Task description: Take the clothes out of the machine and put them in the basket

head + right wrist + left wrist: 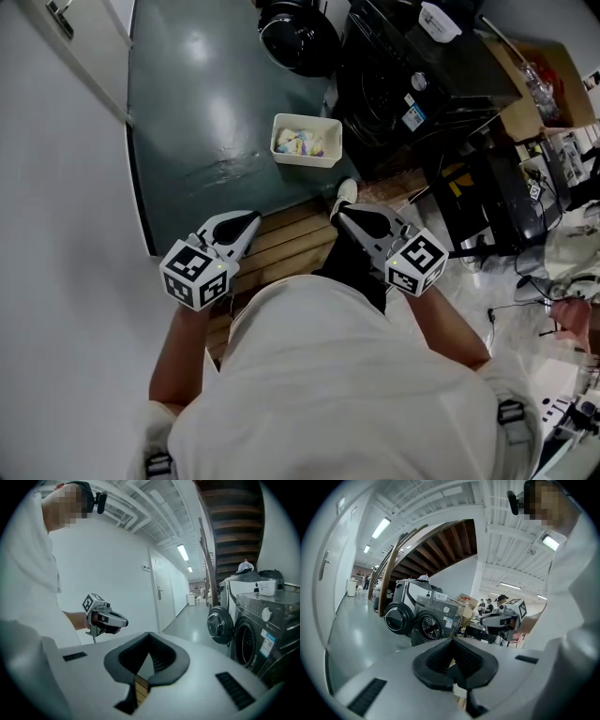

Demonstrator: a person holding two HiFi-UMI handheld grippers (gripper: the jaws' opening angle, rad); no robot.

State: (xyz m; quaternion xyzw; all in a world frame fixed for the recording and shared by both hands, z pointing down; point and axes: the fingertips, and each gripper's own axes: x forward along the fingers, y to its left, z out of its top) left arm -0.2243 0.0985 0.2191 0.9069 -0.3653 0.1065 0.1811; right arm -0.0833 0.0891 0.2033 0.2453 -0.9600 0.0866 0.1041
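Note:
The dark front-loading washing machine [412, 89] stands at the top of the head view, and its round door [298, 39] hangs open to the left. On the grey floor in front of it sits a white basket [307, 157] with pale clothes [305, 141] inside. My left gripper [248, 223] and right gripper [342, 215] are held close to my body, well short of the basket; both are shut and hold nothing. The left gripper view shows shut jaws [452, 640], the machine [438, 618] and the other gripper [502, 619]. In the right gripper view the jaws [149, 634] are also shut.
Wooden slats [286, 239] lie under my feet beside the green-grey floor. A white wall with a door [164, 599] runs along the left. Cardboard boxes [544, 84], cables and equipment crowd the right side. Stairs [440, 541] rise above the machines.

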